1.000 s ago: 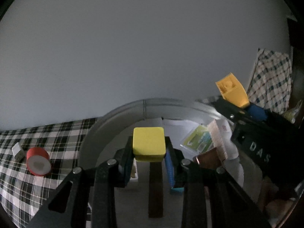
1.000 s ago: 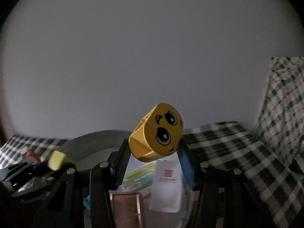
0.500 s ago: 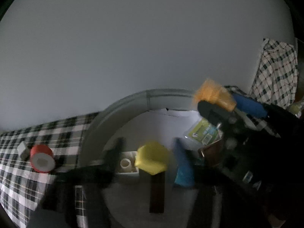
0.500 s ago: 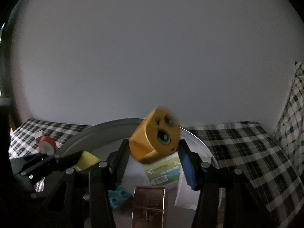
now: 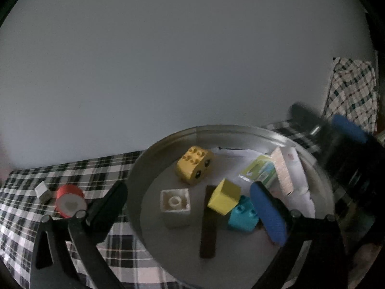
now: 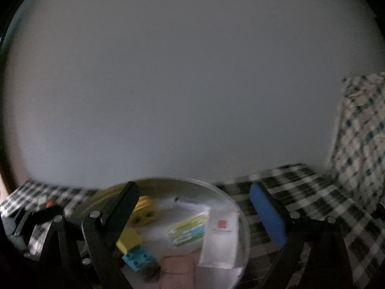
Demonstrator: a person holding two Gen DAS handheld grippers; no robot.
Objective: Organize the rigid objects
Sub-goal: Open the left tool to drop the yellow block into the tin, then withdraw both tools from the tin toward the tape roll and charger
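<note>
Left gripper [image 5: 190, 207]: matte black frame; two angled struts per side, joined by round silver pins. One finger bare black, wedge-shaped; the other carries a blue ribbed pad.

Right gripper [image 6: 195, 212]: same build. Black struts, silver pin heads, one black wedge finger, one blue pad [image 6: 267, 219]. The pad surface looks finely textured, though motion blur makes this uncertain.

No skin, sleeve or cable visible.

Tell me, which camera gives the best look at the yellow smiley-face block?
The left wrist view: the face block lies unobstructed in the metal tray, studs and eyes visible. In the right wrist view it is blurred and partly hidden behind a black finger.
</note>
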